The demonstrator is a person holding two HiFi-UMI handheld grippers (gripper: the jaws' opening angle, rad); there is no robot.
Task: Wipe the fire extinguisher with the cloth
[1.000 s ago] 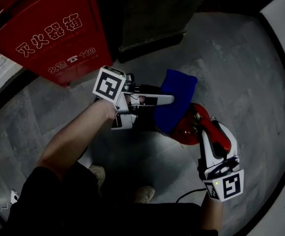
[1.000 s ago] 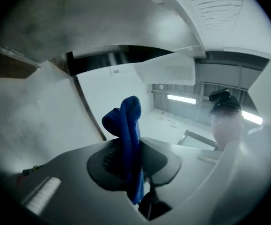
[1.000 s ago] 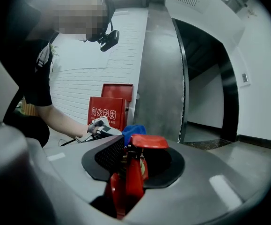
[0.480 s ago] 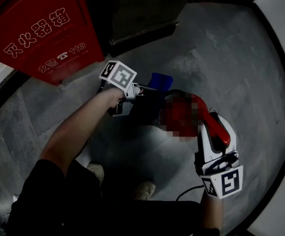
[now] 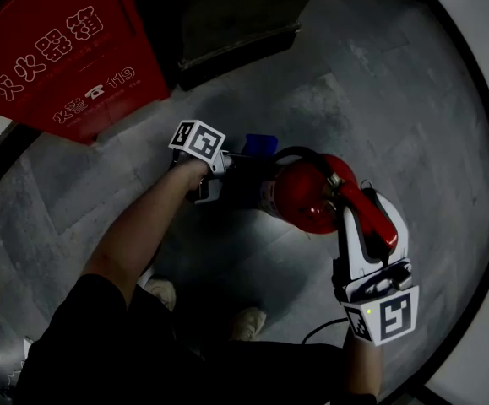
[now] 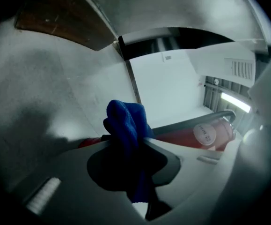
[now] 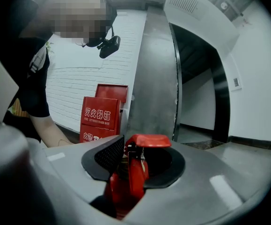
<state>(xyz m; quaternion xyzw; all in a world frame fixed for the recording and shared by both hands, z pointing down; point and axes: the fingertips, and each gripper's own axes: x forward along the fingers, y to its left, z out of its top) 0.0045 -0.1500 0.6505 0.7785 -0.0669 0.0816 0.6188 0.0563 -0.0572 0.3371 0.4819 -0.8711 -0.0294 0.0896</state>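
Cloth mostly hidden, blue corner showing; red cabinet cropped top-left.

You have a red metal cabinet with white Chinese lettering standing at the far left edge of the grey stone-tiled floor. Just beside it rises a dark metal column. Your two pale shoes rest near the floor's close edge.
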